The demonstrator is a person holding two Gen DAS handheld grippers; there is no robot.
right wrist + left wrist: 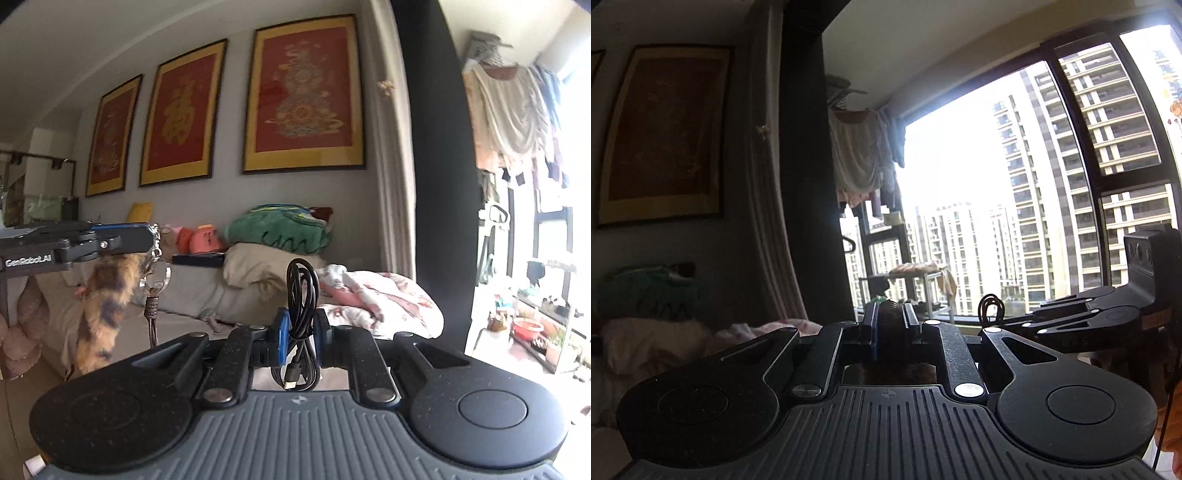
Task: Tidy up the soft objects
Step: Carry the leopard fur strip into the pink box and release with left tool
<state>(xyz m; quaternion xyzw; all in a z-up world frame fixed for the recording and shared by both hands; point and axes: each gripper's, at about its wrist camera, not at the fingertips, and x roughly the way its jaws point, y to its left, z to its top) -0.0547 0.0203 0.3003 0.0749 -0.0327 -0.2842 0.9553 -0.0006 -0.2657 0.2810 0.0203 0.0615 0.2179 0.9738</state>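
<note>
My left gripper [889, 317] is shut on a furry brown-and-black tail keychain [891, 332], dark against the window light. In the right wrist view the same gripper [153, 236] is at the left, with the furry tail [107, 295] hanging down from it beside a metal ring and a brown knotted cord [152, 314]. My right gripper [301, 328] is shut on a coiled black USB cable [301, 295] that stands up between the fingers. In the left wrist view the right gripper [1008, 320] reaches in from the right with the cable loop [990, 306] at its tip.
A beige sofa [192, 291] along the wall carries a green blanket [280, 229], a beige cushion [251, 266], a pink floral quilt [380, 299] and orange plush toys [201, 238]. Three framed red pictures [306, 96] hang above. A large window [1015, 184] and hanging laundry [860, 155] are at the right.
</note>
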